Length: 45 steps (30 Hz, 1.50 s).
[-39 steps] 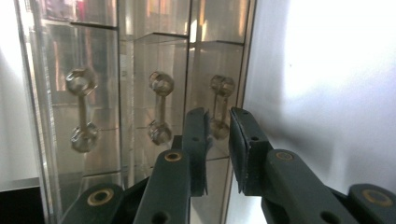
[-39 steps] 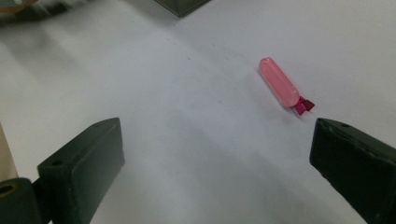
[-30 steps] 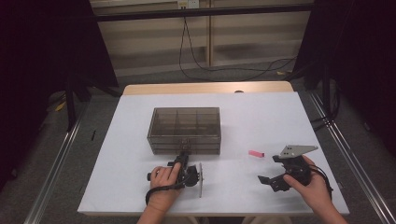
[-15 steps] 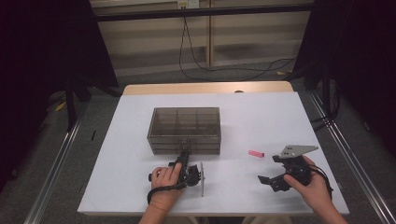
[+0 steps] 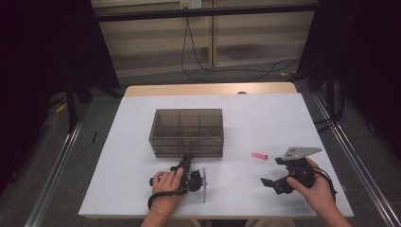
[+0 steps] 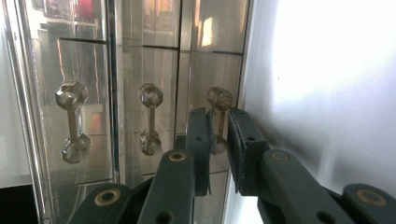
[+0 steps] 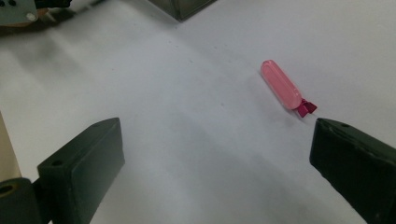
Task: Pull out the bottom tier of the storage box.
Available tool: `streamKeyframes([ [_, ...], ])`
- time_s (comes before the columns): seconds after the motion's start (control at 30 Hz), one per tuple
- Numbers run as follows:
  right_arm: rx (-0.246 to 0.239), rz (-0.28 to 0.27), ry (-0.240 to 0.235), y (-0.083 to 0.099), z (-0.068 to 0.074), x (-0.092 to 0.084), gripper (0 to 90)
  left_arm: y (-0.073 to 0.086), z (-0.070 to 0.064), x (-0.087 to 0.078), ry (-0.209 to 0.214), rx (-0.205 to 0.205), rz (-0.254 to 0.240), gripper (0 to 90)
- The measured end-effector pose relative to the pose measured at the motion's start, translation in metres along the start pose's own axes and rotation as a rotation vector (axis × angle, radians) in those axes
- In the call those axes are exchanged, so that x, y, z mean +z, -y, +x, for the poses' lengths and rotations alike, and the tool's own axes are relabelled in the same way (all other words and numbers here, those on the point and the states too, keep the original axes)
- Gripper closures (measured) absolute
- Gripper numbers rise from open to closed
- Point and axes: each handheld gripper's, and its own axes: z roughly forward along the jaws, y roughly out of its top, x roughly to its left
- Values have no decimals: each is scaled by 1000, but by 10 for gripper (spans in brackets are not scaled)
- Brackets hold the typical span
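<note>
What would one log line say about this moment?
left gripper: shut on drawer handle | drawer box: closed | right gripper: open, resting on table | pink tube: lying loose

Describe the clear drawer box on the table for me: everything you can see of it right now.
The drawer box is smoky, see-through plastic, low and rectangular, sitting flat on the white table, drawers shut. Dividers split the inside into compartments. Its front carries three faceted dumbbell-shaped handles. The left claw has its jaws closed around the handle at one end; the other two handles are untouched. The box's contents cannot be made out.
</note>
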Motion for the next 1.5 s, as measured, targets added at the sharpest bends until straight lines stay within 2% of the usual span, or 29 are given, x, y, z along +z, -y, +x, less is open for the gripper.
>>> streamKeyframes([
  [0.03,-2,0,-2,0,0,0,27,0,0,-1,11,-7,3,800],
  [0.07,-3,0,-1,0,0,0,28,0,0,-1,4,-1,-2,802],
  [0.1,-1,2,-1,0,1,0,28,0,1,-4,-11,28,-10,829],
  [0.13,-1,2,-1,0,1,0,28,0,2,-5,-1,10,-17,900],
  [0.17,0,2,-1,0,1,0,27,0,1,-6,19,1,-12,900],
  [0.2,0,2,-2,0,1,1,28,0,2,-5,14,21,-18,891],
  [0.27,-1,5,-1,0,1,1,27,1,-1,-4,27,12,-12,866],
  [0.3,-2,5,-2,-1,1,1,28,2,-1,-4,11,25,-14,856],
  [0.5,-1,0,-4,-1,1,1,27,8,-1,-5,-4,11,7,759],
  [0.53,-1,2,-2,-1,1,1,27,9,0,-5,-25,12,1,741],
  [0.63,-2,0,-3,-1,1,2,27,12,1,-4,-20,8,4,708],
  [0.77,-1,1,-5,-2,2,2,27,11,1,-1,-24,22,10,704],
  [0.83,-1,1,-5,-2,2,2,28,11,0,0,-5,12,9,700],
  [0.9,-1,1,-6,-1,2,2,28,9,1,2,-18,28,4,703],
  [1.07,-3,-2,-5,-1,1,2,27,6,-2,5,-14,32,12,742],
  [1.17,-3,-3,-6,-1,1,2,27,8,-3,5,-8,9,19,750],
  [1.23,0,-1,-7,-1,2,2,28,8,-2,6,-24,31,19,751],
  [1.37,-4,-1,-12,-2,2,3,27,9,-3,6,-15,16,21,762],
  [1.4,-4,-1,-12,-2,2,3,27,9,-2,6,-25,27,20,772],
  [1.5,-5,0,-11,-2,2,3,27,9,-1,6,-13,26,28,790],
])
